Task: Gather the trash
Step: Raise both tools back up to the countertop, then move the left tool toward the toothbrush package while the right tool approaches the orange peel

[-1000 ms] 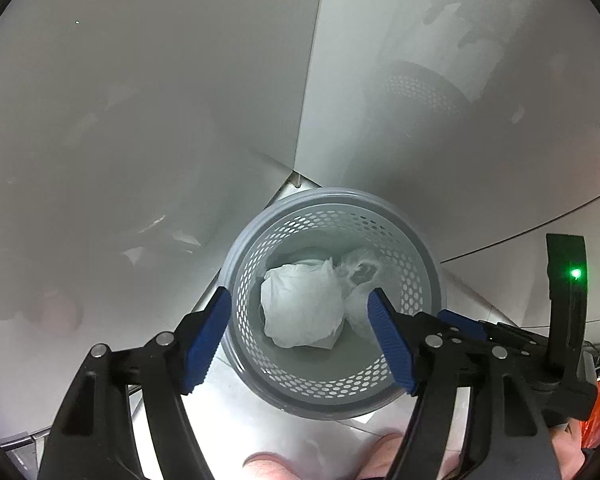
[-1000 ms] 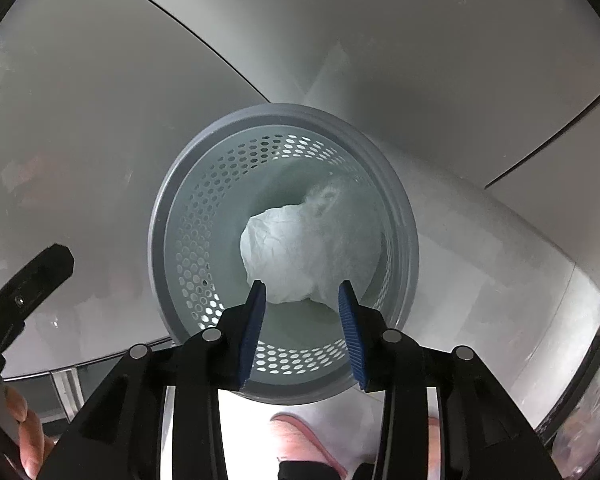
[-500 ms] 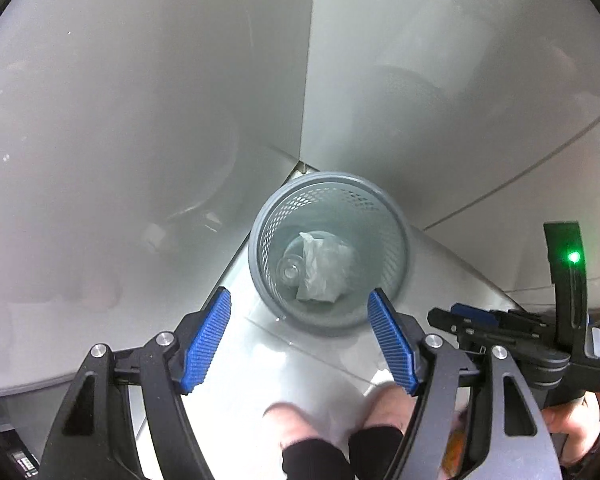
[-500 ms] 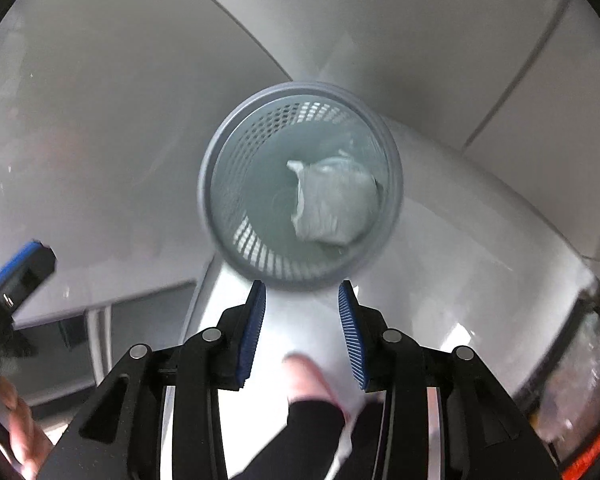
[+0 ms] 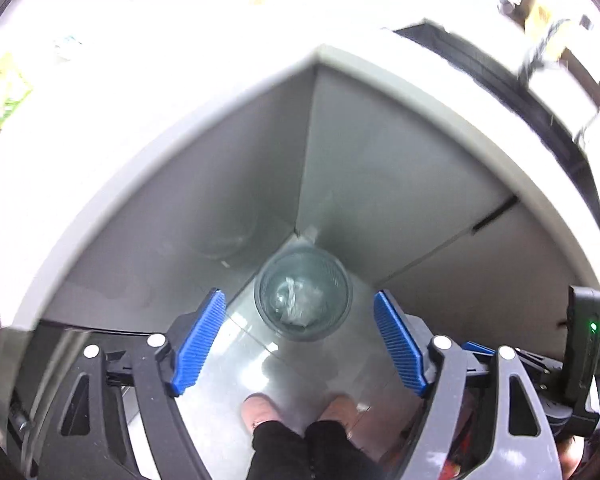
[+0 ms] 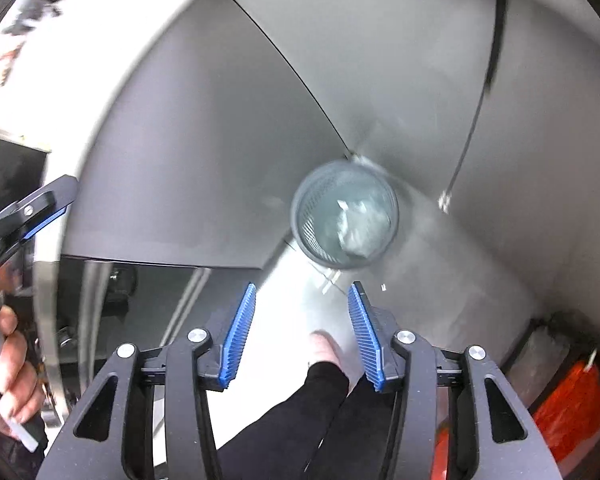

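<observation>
A grey perforated waste basket [image 5: 268, 312] stands on the floor in a corner under a white counter; it also shows in the right wrist view [image 6: 308, 216]. Crumpled white paper trash [image 5: 296, 300] lies inside it, seen too in the right wrist view [image 6: 360, 222]. My left gripper [image 5: 300, 340] is open and empty, high above the basket. My right gripper [image 6: 302, 336] is open and empty, high above and in front of the basket.
The white counter edge [image 5: 180, 128] curves over the grey cabinet panels [image 5: 400, 184]. The person's feet [image 5: 260, 408] stand on the pale floor below. An orange bag [image 6: 572, 404] sits at the lower right. The left gripper's side [image 6: 24, 212] shows at the left.
Both grippers have risen well away from the basket, which now looks small. The counter top and room have come into view. The jaws stay open.
</observation>
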Action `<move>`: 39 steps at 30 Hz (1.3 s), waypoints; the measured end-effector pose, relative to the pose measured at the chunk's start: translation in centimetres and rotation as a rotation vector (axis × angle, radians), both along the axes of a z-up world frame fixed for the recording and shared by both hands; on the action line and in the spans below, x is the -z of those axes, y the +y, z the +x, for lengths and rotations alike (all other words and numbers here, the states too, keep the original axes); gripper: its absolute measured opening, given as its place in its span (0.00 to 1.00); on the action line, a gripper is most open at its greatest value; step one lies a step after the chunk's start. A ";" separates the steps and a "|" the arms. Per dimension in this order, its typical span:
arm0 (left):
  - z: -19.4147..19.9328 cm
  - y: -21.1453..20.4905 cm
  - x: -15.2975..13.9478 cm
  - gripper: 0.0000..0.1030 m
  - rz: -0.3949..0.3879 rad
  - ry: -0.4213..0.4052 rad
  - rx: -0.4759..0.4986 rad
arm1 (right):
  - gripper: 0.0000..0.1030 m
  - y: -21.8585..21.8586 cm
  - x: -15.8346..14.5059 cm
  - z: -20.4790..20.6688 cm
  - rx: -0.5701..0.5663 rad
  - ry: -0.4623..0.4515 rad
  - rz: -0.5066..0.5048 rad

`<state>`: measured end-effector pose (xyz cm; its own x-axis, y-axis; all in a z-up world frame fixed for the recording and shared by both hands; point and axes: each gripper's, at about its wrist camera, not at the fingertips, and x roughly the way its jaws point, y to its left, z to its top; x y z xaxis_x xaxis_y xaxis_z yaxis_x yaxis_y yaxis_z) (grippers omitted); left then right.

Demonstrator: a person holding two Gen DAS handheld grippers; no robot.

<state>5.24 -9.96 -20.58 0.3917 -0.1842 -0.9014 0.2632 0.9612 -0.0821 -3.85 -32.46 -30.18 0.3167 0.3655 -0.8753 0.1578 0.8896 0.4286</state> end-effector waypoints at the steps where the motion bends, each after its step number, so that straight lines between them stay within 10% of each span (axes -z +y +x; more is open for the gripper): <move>1: -0.4 0.1 -1.7 0.77 -0.004 -0.023 -0.021 | 0.48 -0.2 -1.6 0.1 -0.011 -0.031 -0.007; 16: 2.0 7.2 -16.3 0.88 -0.050 -0.266 -0.262 | 0.54 -1.3 -16.1 7.1 -0.021 -0.314 -0.054; 27: 17.2 14.3 -15.1 0.91 -0.028 -0.312 -0.345 | 0.56 3.6 -19.5 21.9 0.029 -0.363 -0.140; 39: 34.7 19.9 -10.3 0.91 0.008 -0.187 -0.357 | 0.57 8.4 -19.1 35.0 0.084 -0.307 -0.182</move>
